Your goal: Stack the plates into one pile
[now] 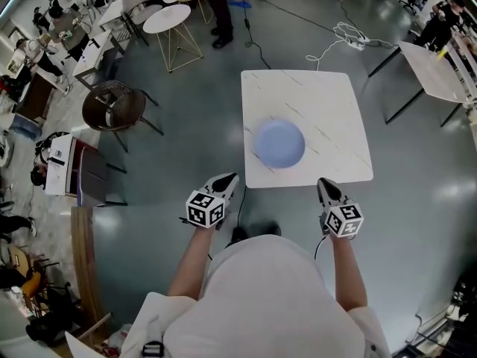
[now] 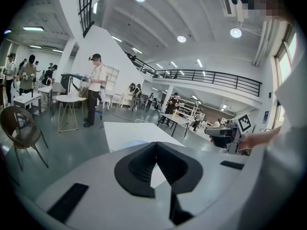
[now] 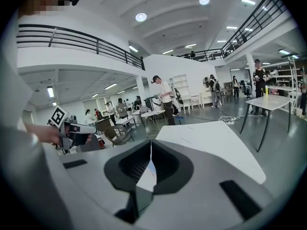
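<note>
Head view puts the pale blue round plate [image 1: 279, 143] mid-frame on the white marble square table [image 1: 328, 103]; below its near edge, my left gripper [image 1: 229, 180] and right gripper [image 1: 326, 185] are closed tight, holding nothing.

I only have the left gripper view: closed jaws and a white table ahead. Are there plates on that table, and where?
Observer: The head view shows a blue plate on the table, near its front edge and left of centre. It is blurred, so I cannot tell whether it is one plate or a pile.
Operator: Any plates lying apart from it?
Observer: None. The rest of the tabletop shows only marbled white.
Operator: And my other hand?
Observer: The right gripper has its jaws together with nothing between them, at the table's front edge.
</note>
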`<action>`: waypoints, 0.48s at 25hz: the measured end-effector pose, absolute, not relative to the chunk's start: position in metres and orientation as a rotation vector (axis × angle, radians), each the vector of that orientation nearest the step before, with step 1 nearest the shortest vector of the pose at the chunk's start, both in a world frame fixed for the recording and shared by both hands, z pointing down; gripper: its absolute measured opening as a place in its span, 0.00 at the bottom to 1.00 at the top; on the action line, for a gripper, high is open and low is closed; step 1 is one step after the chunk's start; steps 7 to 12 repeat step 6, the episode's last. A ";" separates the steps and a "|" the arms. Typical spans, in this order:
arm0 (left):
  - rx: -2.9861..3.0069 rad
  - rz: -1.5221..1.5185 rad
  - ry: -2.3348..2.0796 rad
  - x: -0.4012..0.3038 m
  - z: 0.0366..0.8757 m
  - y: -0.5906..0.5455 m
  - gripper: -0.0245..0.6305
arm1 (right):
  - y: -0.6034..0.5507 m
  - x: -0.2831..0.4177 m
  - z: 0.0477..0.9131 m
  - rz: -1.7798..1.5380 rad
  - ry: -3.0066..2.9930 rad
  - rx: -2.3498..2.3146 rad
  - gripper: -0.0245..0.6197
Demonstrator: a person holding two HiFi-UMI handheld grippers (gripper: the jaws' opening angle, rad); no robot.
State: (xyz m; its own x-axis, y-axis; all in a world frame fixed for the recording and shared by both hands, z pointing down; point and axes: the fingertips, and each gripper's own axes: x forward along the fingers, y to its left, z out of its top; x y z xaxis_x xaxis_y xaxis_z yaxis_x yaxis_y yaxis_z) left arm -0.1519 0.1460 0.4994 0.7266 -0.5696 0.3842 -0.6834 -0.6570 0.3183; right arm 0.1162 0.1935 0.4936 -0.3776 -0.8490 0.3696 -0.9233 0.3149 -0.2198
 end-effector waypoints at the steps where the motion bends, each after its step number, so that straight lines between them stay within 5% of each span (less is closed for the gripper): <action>1: 2.484 0.350 -0.960 -0.153 0.500 0.145 0.06 | 0.195 0.114 0.494 0.603 -2.399 1.625 0.08; 12: 2.467 0.347 -0.965 -0.160 0.501 0.140 0.06 | 0.195 0.105 0.493 0.641 -2.428 1.609 0.08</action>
